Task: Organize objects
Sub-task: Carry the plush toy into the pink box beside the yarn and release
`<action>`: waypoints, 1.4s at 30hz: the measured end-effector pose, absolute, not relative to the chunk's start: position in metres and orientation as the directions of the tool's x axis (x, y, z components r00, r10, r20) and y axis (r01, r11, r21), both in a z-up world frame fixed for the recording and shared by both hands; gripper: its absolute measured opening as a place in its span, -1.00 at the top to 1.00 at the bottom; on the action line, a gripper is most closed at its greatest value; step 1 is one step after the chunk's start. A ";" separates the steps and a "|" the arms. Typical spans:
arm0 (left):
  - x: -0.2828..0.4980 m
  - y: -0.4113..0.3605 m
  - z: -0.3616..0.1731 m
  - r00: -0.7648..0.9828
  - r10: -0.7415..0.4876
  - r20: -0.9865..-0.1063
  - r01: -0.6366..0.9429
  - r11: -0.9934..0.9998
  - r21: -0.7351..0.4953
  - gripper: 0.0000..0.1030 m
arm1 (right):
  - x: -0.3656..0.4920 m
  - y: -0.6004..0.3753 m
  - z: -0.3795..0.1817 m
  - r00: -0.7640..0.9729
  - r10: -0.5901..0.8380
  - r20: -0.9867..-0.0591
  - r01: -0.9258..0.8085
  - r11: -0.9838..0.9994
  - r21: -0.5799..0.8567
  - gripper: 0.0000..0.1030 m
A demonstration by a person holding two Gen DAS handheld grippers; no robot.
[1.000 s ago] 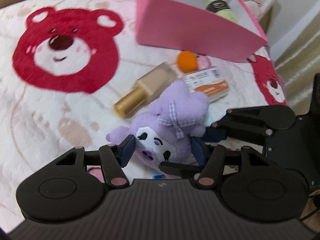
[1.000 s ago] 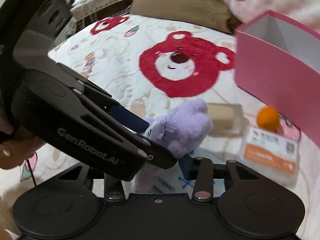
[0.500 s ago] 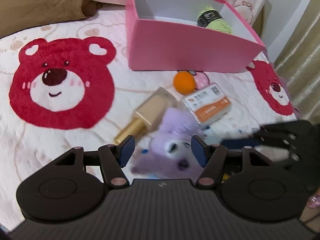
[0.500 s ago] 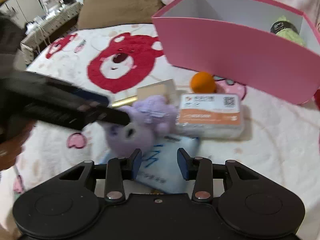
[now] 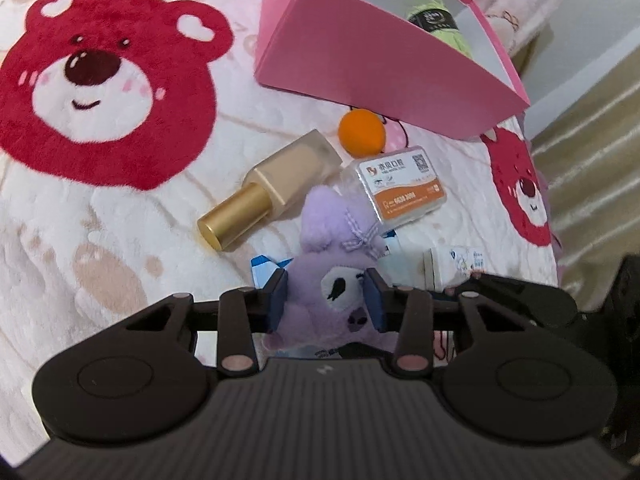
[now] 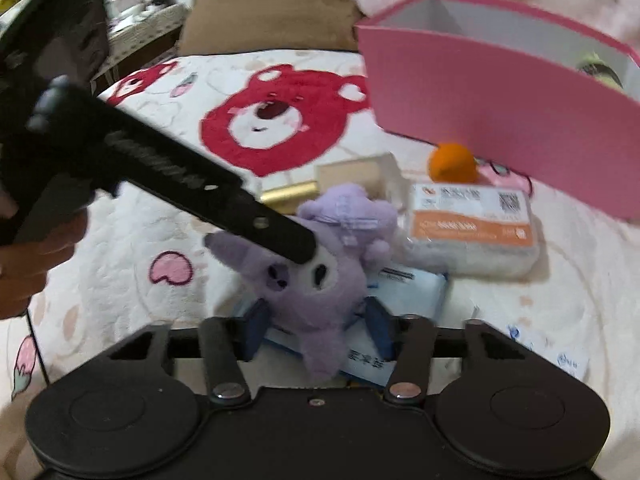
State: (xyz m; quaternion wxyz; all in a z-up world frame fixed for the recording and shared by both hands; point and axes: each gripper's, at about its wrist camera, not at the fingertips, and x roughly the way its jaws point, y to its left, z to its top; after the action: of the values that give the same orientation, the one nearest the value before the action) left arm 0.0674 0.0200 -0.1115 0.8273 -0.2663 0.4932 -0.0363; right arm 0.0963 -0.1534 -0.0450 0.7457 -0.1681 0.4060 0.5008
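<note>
While your left gripper (image 5: pixel 326 296) closes its jaws on the purple plush toy (image 5: pixel 332 280), the blue pads now press into both sides of its head, where a second ago they stood wide around it. That tells you the pick is nearly made: the toy sits on the bed blanket (image 5: pixel 120 240), resting on a blue packet (image 6: pixel 404 292), ready to lift once the squeeze is firm.

Working across from the left of that view, you have the gold-capped bottle (image 5: pixel 272 188) lying on its side, then the toy, then the orange ball (image 5: pixel 362 132) and the orange-labelled packet (image 5: pixel 402 190) just behind it. The pink box (image 5: pixel 380 68) stands beyond them all, open, with a green roll of yarn (image 5: pixel 438 20) already inside.

Further right, your right gripper (image 6: pixel 316 328) is opening its jaws; the toy's lower body lies between them, but the pads stand clear of it, so that side has let go or never took hold. Judging by this, the toy passes to your left hand alone, and the box looks like its destination. Watch that the packet underneath does not drag up with the plush.
</note>
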 end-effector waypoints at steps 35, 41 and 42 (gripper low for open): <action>0.094 -0.060 0.054 0.522 -0.207 -0.827 0.092 0.978 -0.187 0.38 | 0.115 -0.198 0.099 0.349 0.641 -0.684 -0.907 0.415 -0.074 0.10; 0.131 -0.059 0.081 0.536 -0.207 -0.819 0.086 0.978 -0.191 0.38 | 0.151 -0.200 0.122 0.364 0.655 -0.662 -0.904 0.419 -0.083 0.10; 0.139 -0.059 0.084 0.541 -0.202 -0.817 0.083 0.979 -0.188 0.38 | 0.161 -0.199 0.124 0.358 0.658 -0.663 -0.905 0.420 -0.071 0.10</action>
State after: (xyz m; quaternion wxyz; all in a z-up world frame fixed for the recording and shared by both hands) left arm 0.1389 -0.0591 0.0838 0.8754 -0.0632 0.4722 -0.0814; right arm 0.1607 -0.1990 0.1243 0.7942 -0.2192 0.2816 0.4917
